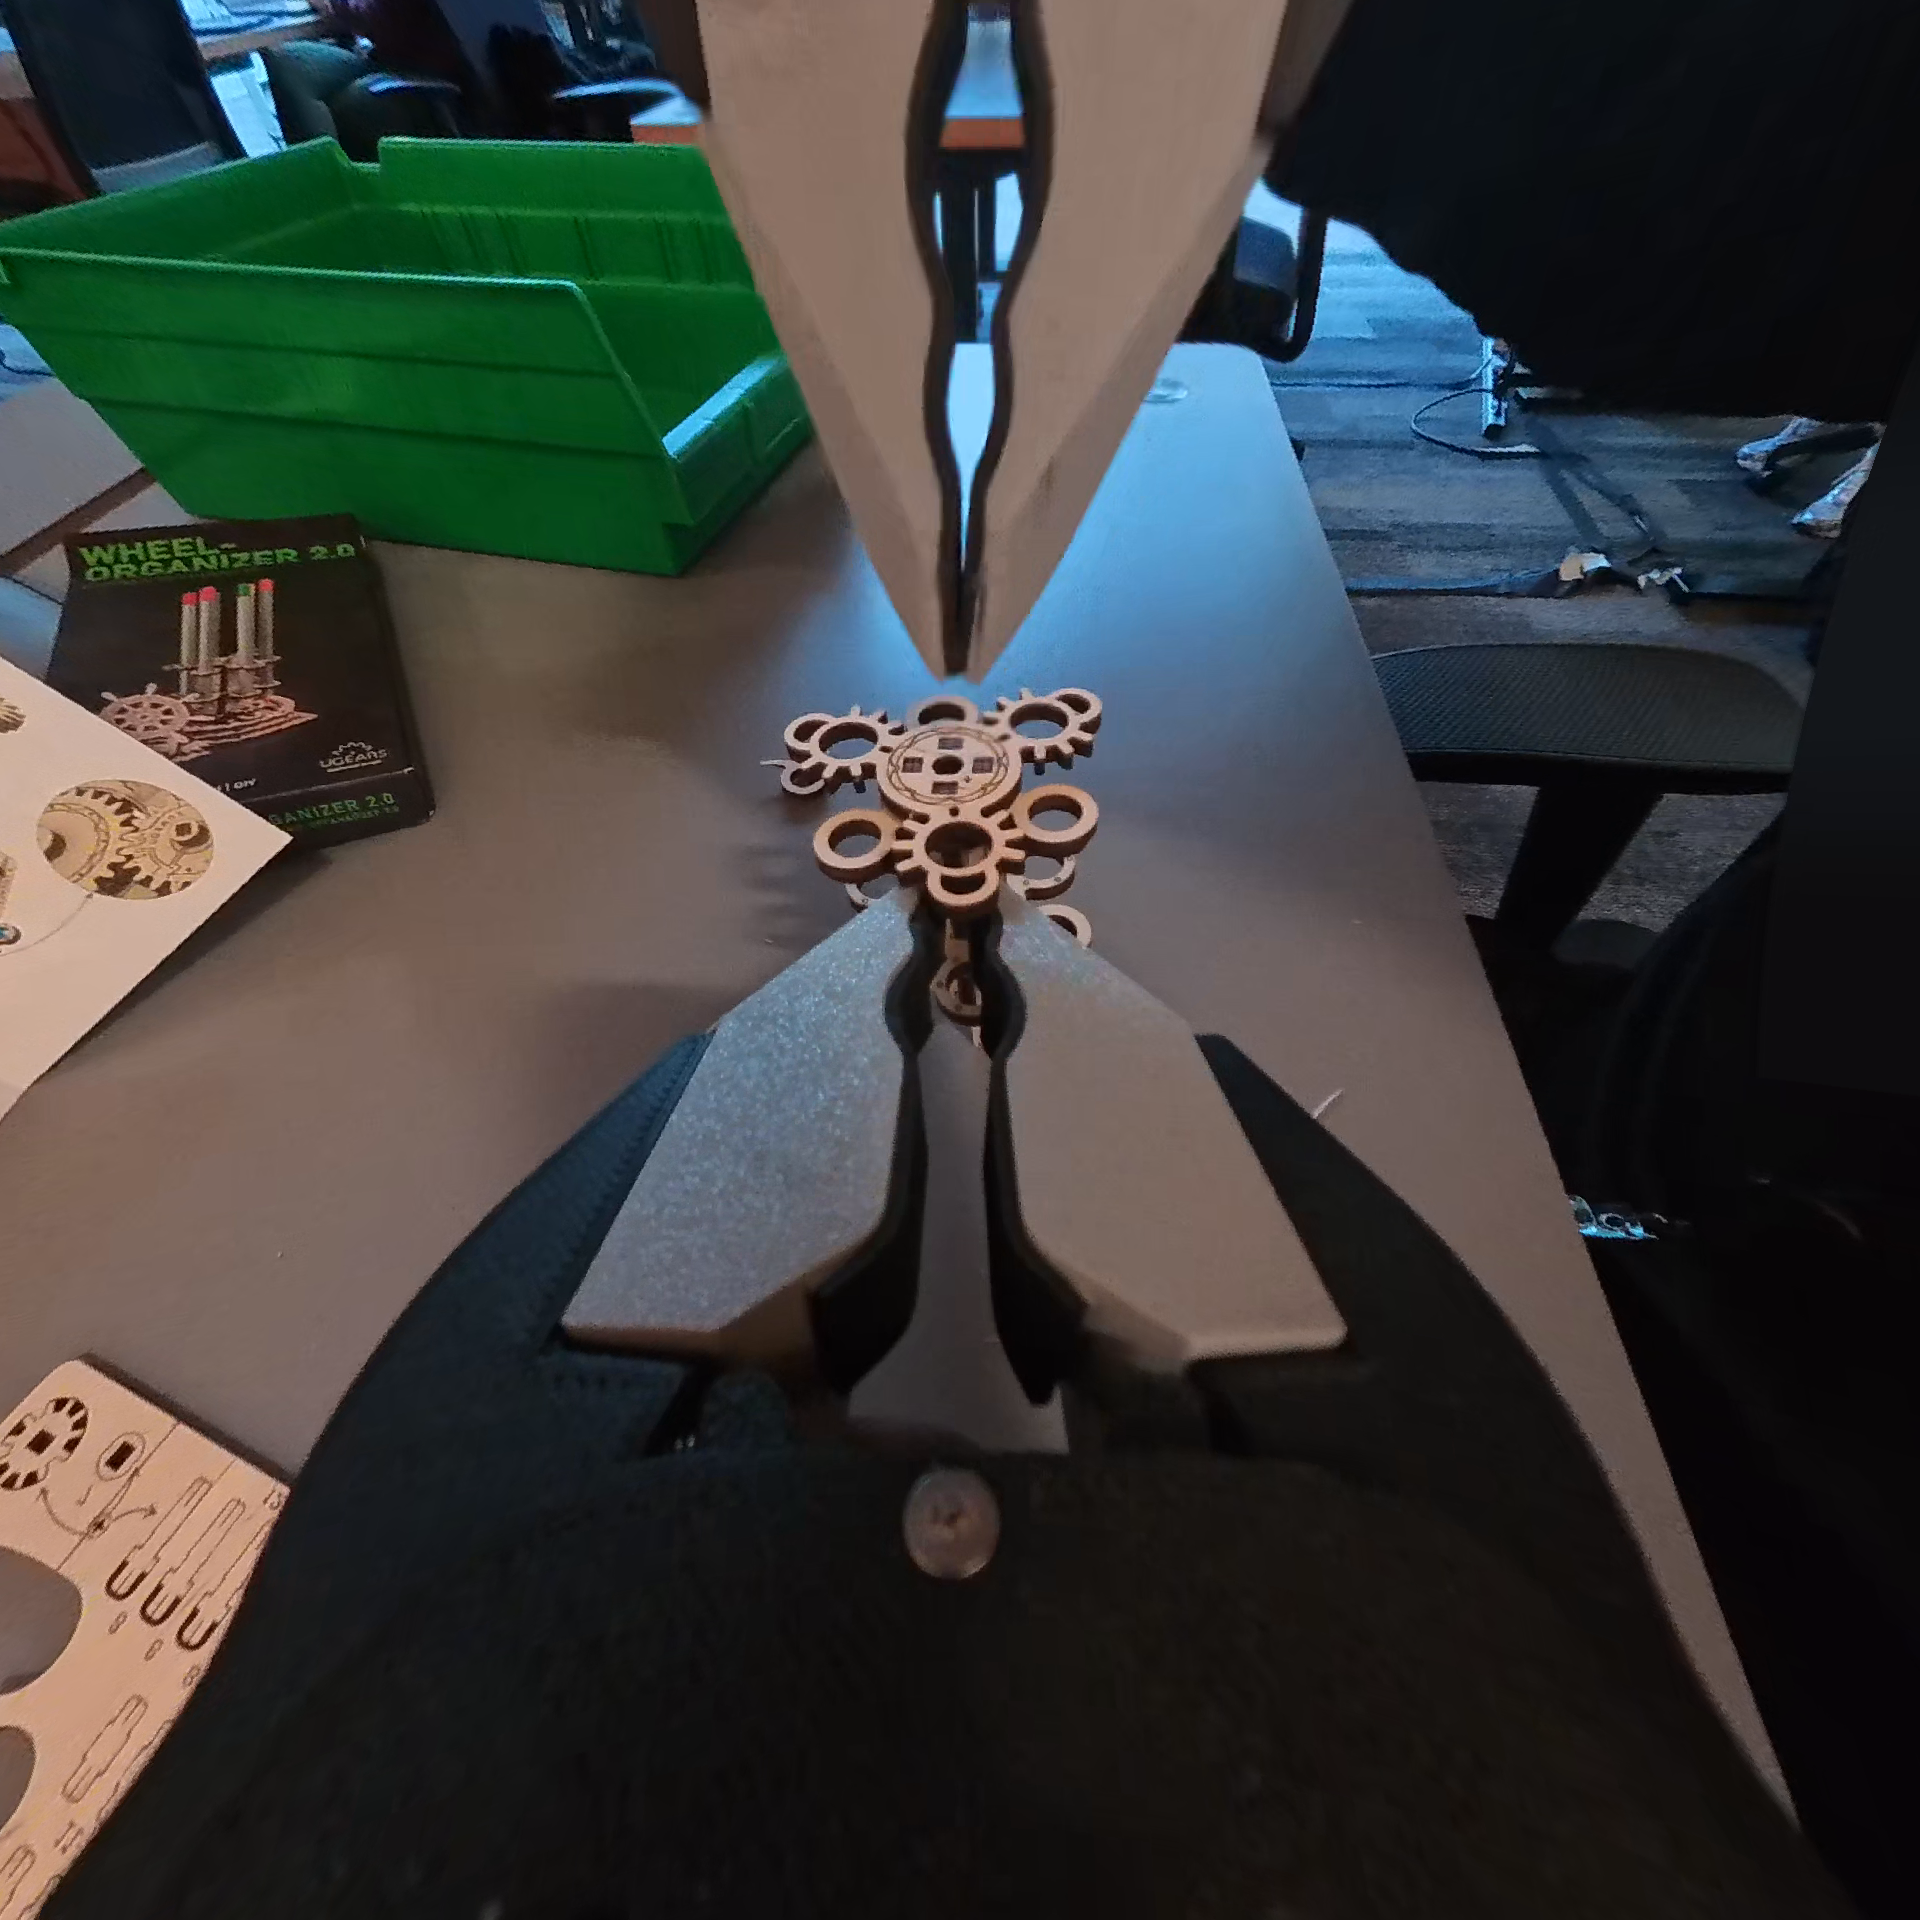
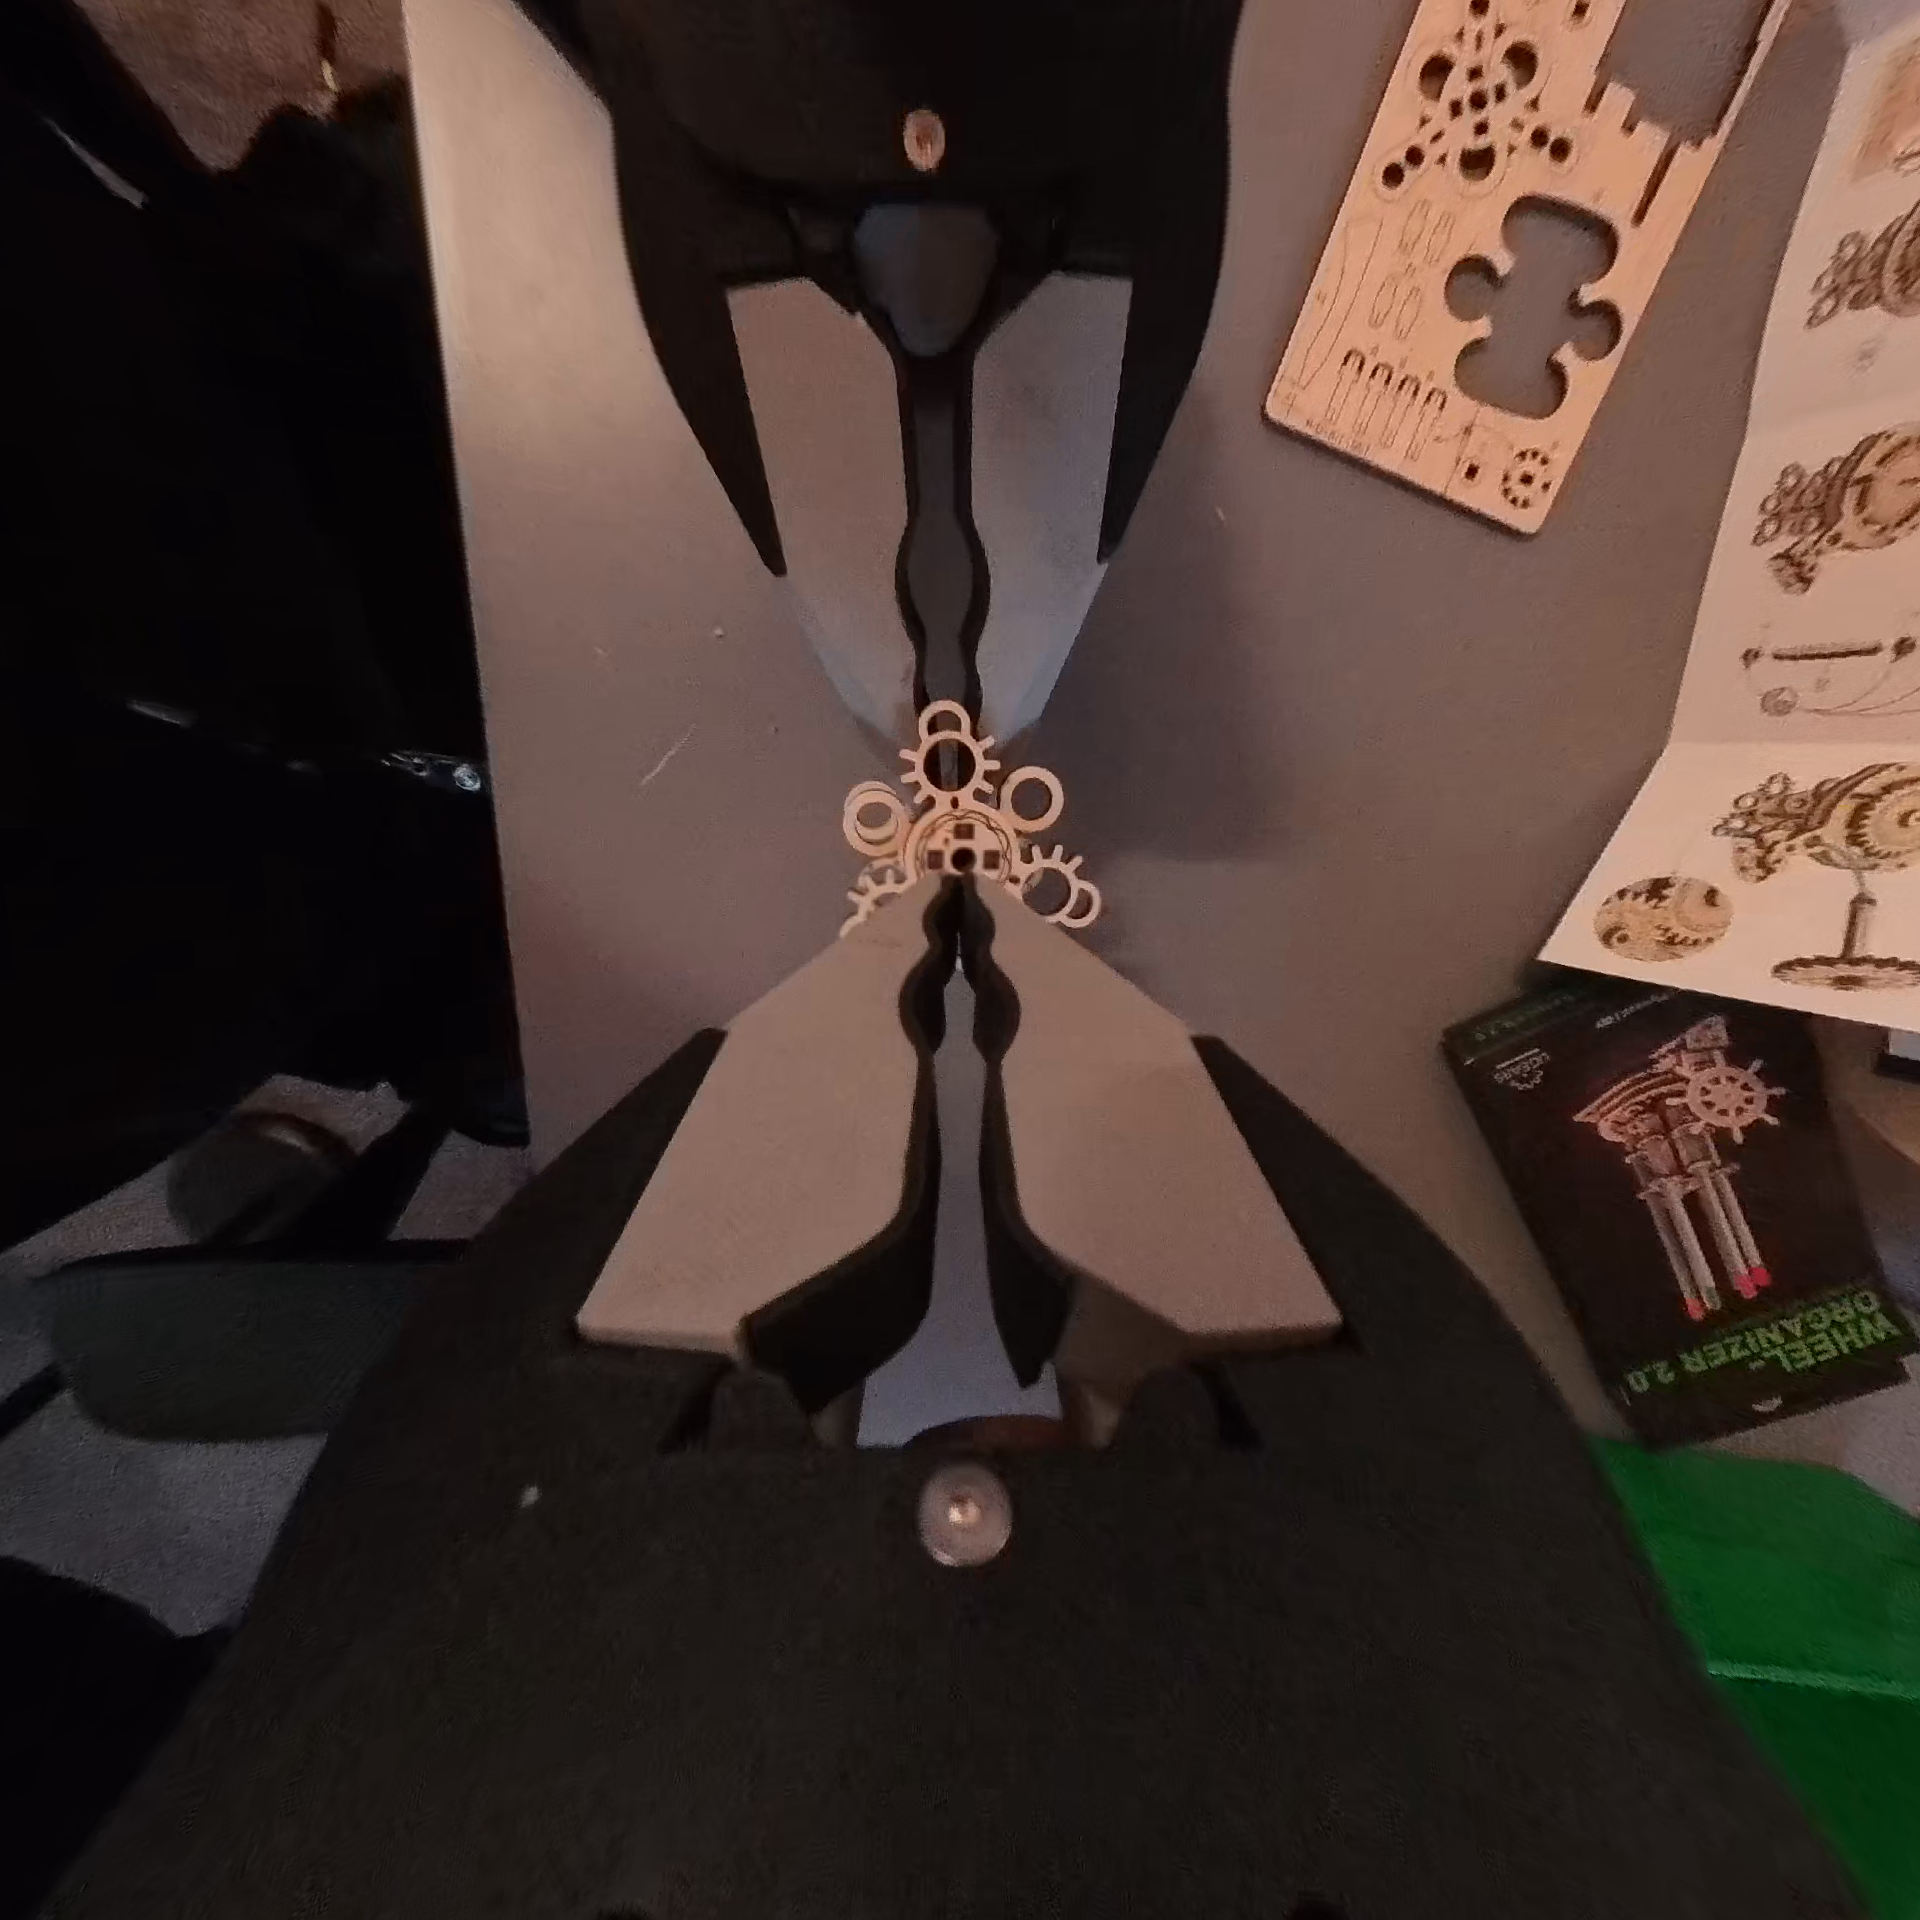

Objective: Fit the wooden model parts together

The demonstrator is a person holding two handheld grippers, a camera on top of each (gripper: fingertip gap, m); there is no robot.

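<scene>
Both pairs of jaws were closed. The left gripper pinched the near edge of the wooden part, an openwork plate of rings and gear teeth, with a smaller piece caught between its fingers just behind. The right gripper met the plate's far edge, tips together; whether it truly clamped the wood or only touched it could not be told. The part hung low over the grey table, near its edge.

Risks, as I judged them: the plate was thin and lacy, so opposed pushing could snap a ring or tooth. Any twist between the grippers could misalign the slots. A slip could send it off the table's edge.
</scene>
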